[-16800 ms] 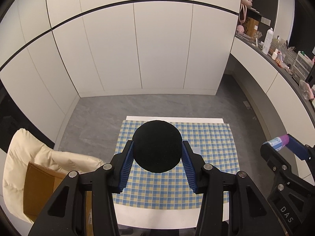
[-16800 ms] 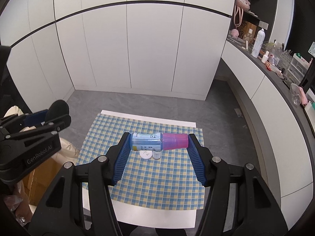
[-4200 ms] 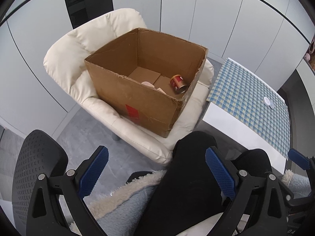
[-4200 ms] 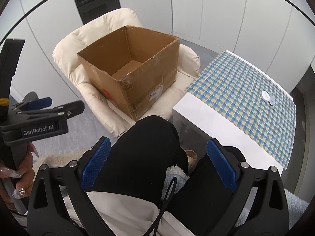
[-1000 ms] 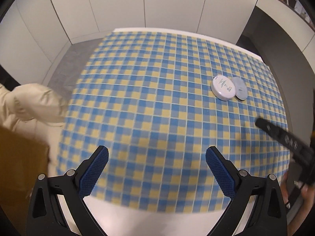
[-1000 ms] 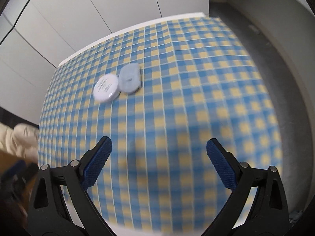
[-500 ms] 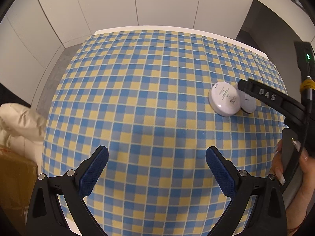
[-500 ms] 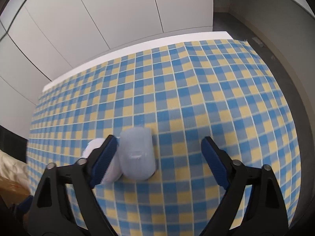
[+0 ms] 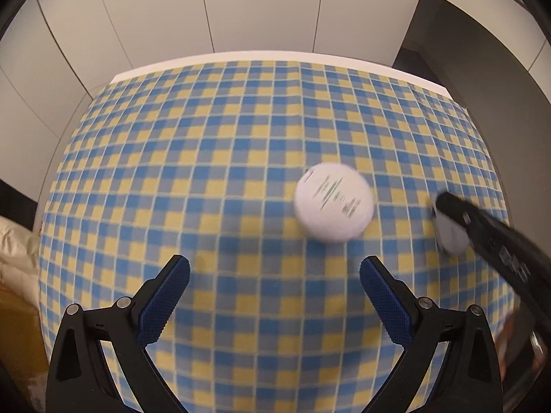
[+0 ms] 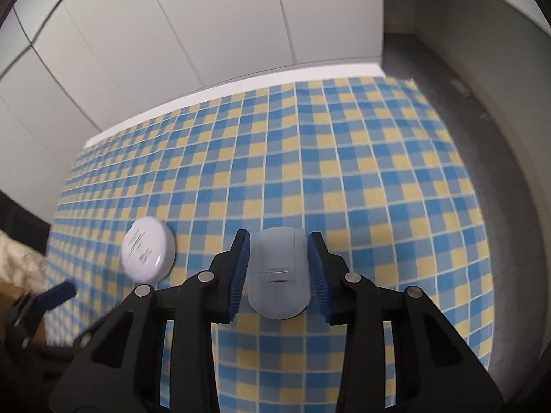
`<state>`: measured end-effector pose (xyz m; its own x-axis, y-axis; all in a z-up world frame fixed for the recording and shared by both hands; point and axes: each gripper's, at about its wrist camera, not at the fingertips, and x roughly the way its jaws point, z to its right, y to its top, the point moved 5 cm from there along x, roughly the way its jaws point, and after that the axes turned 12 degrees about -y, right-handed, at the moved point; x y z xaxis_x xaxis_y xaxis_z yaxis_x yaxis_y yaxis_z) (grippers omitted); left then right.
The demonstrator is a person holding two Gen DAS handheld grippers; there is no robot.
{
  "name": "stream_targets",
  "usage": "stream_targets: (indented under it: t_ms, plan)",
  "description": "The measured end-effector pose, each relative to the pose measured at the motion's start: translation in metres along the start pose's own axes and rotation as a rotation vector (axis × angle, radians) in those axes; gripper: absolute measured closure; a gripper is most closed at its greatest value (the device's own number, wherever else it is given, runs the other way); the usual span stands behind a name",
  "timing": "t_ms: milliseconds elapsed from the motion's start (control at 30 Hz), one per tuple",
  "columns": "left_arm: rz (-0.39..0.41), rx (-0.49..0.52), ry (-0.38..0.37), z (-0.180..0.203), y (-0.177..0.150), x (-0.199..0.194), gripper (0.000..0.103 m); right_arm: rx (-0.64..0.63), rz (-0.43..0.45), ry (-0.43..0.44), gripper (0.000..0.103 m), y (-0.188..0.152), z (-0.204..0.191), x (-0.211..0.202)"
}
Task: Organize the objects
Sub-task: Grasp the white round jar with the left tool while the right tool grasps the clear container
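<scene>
A pale grey oval case [image 10: 278, 272] lies on the blue-and-yellow checked cloth [image 10: 344, 172]. My right gripper [image 10: 279, 275] is shut on it, a blue pad against each side. A round white tin [image 10: 147, 254] with printed text sits just left of the case. In the left wrist view the white tin [image 9: 334, 202] lies ahead and to the right of my left gripper [image 9: 273, 292], which is open and empty above the cloth [image 9: 206, 158]. The grey case [image 9: 449, 232] shows at the right under the right gripper's black arm.
The white table edge [image 9: 275, 55] borders the cloth at the far side, with white cabinet doors [image 10: 172, 34] behind. A cream chair cushion [image 9: 15, 258] and a brown box corner sit off the table's left side. Grey floor [image 10: 482, 86] lies to the right.
My right gripper has closed its pads on the grey case. My left gripper has moved in toward the white tin, which now looks larger and closer.
</scene>
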<state>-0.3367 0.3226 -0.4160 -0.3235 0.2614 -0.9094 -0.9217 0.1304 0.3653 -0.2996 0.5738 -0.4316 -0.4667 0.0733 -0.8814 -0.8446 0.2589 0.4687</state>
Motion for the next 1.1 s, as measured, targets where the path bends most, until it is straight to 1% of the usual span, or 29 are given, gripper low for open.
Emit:
stream_targets:
  t_ms: [33, 67, 100, 133, 167, 200, 267, 333, 400, 467, 533, 567, 600, 633, 700, 733, 767, 800, 833, 867, 933, 1000, 1033, 1100]
  plan:
    - [0.004, 0.003, 0.009, 0.002, 0.002, 0.004, 0.004, 0.012, -0.008, 0.028, 0.060, -0.004, 0.006, -0.001]
    - [0.006, 0.010, 0.028, 0.005, 0.007, 0.010, 0.005, 0.037, -0.011, 0.068, 0.050, -0.008, 0.011, -0.002]
    - [0.008, 0.016, 0.043, 0.007, 0.010, 0.015, 0.005, 0.056, -0.010, 0.084, 0.042, -0.007, 0.019, -0.005]
    - [0.016, 0.026, 0.057, 0.010, 0.013, 0.020, 0.008, 0.077, -0.004, 0.090, 0.028, -0.008, 0.025, -0.008]
    - [0.025, 0.033, 0.072, 0.012, 0.016, 0.023, 0.009, 0.090, 0.007, 0.088, 0.026, -0.008, 0.030, -0.011]
    - [0.032, 0.038, 0.087, 0.015, 0.018, 0.027, 0.011, 0.094, 0.021, 0.091, 0.026, -0.009, 0.032, -0.014]
    - [0.077, 0.036, 0.078, 0.017, 0.025, 0.030, 0.019, 0.077, 0.042, 0.087, 0.026, -0.010, 0.033, -0.019]
    - [0.094, 0.022, 0.049, 0.021, 0.031, 0.034, 0.034, 0.042, 0.073, 0.050, 0.026, -0.008, 0.033, -0.019]
    - [0.104, -0.004, 0.032, 0.020, 0.036, 0.034, 0.041, -0.004, 0.085, 0.006, 0.026, -0.012, 0.029, -0.020]
    - [0.100, -0.014, 0.028, 0.014, 0.040, 0.034, 0.039, -0.047, 0.076, -0.037, 0.026, -0.017, 0.020, -0.015]
    - [0.094, -0.021, 0.049, 0.009, 0.044, 0.035, 0.028, -0.064, 0.057, -0.060, 0.025, -0.020, 0.014, -0.009]
    - [0.092, -0.021, 0.059, 0.007, 0.048, 0.035, 0.024, -0.067, 0.059, -0.073, 0.026, -0.022, 0.012, -0.008]
    - [0.087, -0.021, 0.067, 0.005, 0.050, 0.036, 0.013, -0.070, 0.068, -0.085, 0.026, -0.021, 0.010, -0.009]
    - [0.075, -0.022, 0.075, 0.004, 0.051, 0.039, 0.006, -0.070, 0.062, -0.086, 0.026, -0.018, 0.007, -0.007]
    - [0.070, -0.028, 0.076, 0.001, 0.056, 0.041, 0.005, -0.060, 0.069, -0.097, 0.026, -0.013, 0.010, -0.006]
    - [0.070, -0.032, 0.069, 0.000, 0.057, 0.042, 0.005, -0.058, 0.075, -0.108, 0.032, -0.008, 0.016, 0.001]
    - [0.072, -0.036, 0.062, 0.000, 0.058, 0.043, 0.005, -0.069, 0.092, -0.150, 0.049, -0.009, 0.015, 0.001]
    - [0.074, -0.040, 0.054, 0.000, 0.059, 0.043, 0.005, -0.087, 0.104, -0.179, 0.058, -0.009, 0.013, 0.001]
    - [0.075, -0.045, 0.040, -0.001, 0.060, 0.042, 0.005, -0.109, 0.116, -0.213, 0.065, -0.011, 0.004, 0.002]
    - [0.078, -0.050, 0.024, -0.003, 0.060, 0.041, 0.005, -0.123, 0.124, -0.221, 0.065, -0.012, 0.003, 0.003]
    - [0.087, -0.055, -0.013, -0.004, 0.063, 0.041, 0.005, -0.116, 0.125, -0.208, 0.066, -0.015, 0.002, 0.002]
    - [0.088, -0.050, -0.027, -0.006, 0.062, 0.041, 0.005, -0.119, 0.127, -0.212, 0.066, -0.015, 0.003, 0.003]
    - [0.085, -0.047, -0.028, -0.006, 0.063, 0.043, 0.005, -0.124, 0.127, -0.215, 0.066, -0.014, 0.005, 0.003]
    - [0.084, -0.035, -0.006, -0.007, 0.066, 0.047, 0.005, -0.131, 0.131, -0.212, 0.066, -0.014, 0.007, 0.004]
